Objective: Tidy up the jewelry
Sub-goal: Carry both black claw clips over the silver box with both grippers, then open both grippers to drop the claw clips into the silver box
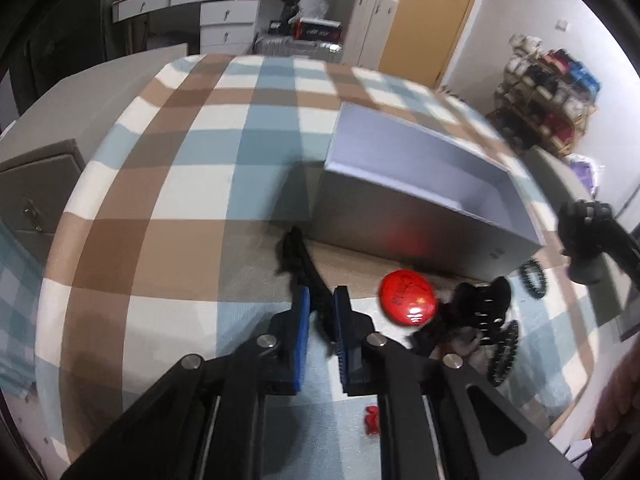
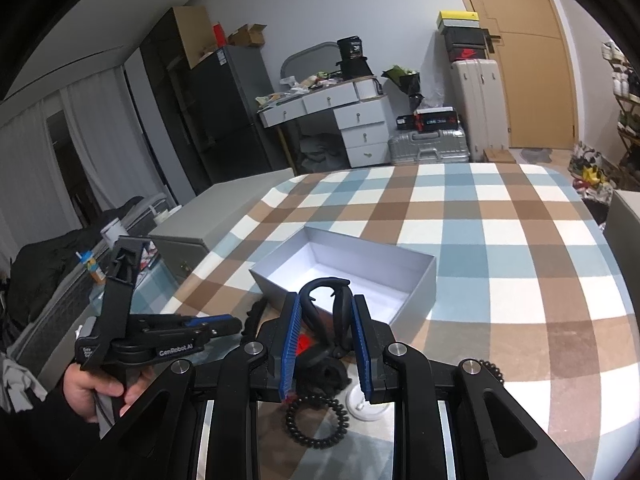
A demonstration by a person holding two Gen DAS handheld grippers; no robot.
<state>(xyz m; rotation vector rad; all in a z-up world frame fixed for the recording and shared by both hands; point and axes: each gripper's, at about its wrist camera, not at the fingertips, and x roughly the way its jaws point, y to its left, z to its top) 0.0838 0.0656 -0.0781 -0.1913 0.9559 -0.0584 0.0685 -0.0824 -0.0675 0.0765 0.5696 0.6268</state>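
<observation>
Though blurred: ridged blue fingers (image 1: 304,320), glossy red oval (image 1: 408,297).

Your left hand-held gripper (image 1: 320,300) tilts steeply downward, its blue pads nearly together and pinching a thin black hair accessory (image 1: 300,264). Your right hand-held gripper (image 2: 326,320) angles gently down, clamped on a black claw clip (image 2: 326,304). Your left hand (image 2: 94,390) wraps the handle.

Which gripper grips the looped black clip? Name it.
The right gripper: its black clip arches in a loop above the pads; the left gripper pinches a thin, straight black piece.
</observation>
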